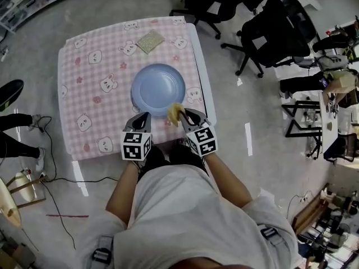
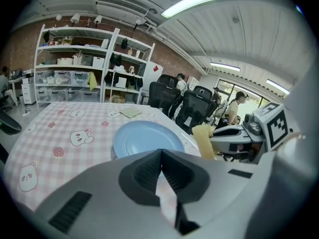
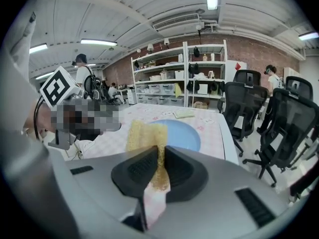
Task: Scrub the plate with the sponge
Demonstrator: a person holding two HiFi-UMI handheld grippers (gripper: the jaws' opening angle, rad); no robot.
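Right fingers [image 3: 142,171] narrow, clamped on sponge [image 3: 147,136]. The yellow sponge stands upright between them and sticks out past the tips. Right gripper [image 3: 160,152] holds it at the plate's [image 3: 185,132] near-right rim; contact with the rim can't be told. In head view the sponge [image 1: 175,112] overlaps that rim just in front of the right gripper [image 1: 188,118].

Left fingers [image 2: 147,176] pressed together at the tips, nothing between them. Left gripper [image 2: 161,153] sits beside the right one, apart from it, tips pointing at the plate's [image 2: 144,138] near-left rim. In head view the left gripper [image 1: 141,119] is just short of the rim, not on it. The sponge [image 2: 204,139] shows at the right of the left gripper view, held up beside the plate.

Plate [image 1: 158,88] is blue, round and bare, lying flat on the tabletop [image 1: 92,102], between centre and right edge and closer to the near edge than the far one. Tabletop has a pink checked cover with bear prints.

A flat greenish pad [image 1: 150,41] lies near the far edge, well apart from the plate, untouched.

Black chairs [image 1: 269,32] stand on the floor off the right edge. White shelves [image 3: 172,76] stand against the brick wall past the far edge.
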